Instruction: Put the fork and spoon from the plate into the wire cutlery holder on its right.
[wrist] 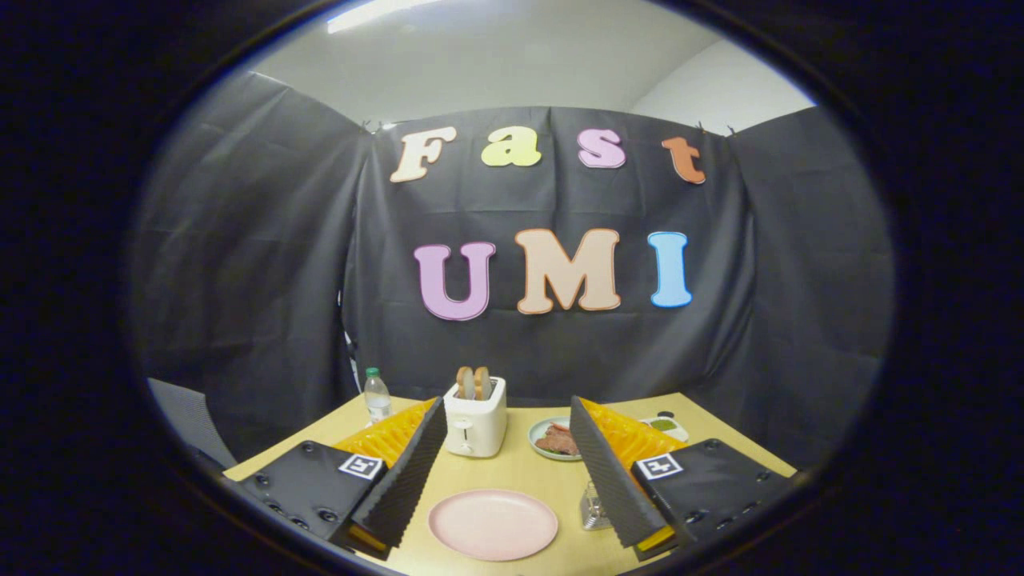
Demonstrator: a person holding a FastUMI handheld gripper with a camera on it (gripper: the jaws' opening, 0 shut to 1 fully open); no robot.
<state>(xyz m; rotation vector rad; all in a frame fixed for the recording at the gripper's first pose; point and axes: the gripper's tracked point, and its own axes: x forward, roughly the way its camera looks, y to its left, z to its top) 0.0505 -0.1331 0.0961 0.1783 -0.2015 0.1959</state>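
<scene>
My gripper (508,448) hangs with its fingers spread wide and nothing between them but open air. Just ahead, between the fingers, sits the pink plate (493,524), and it looks bare: no fork or spoon on it that I can make out. Beside the plate, tucked against my right finger, is the wire cutlery holder (594,508); I can't tell whether cutlery stands in it, so I judge the job either finished or close. Beyond sit a white toaster (475,416) with bread, a dish of meat (554,439), a water bottle (377,395), all on a light wooden table (528,472), dark cloth walling the booth
</scene>
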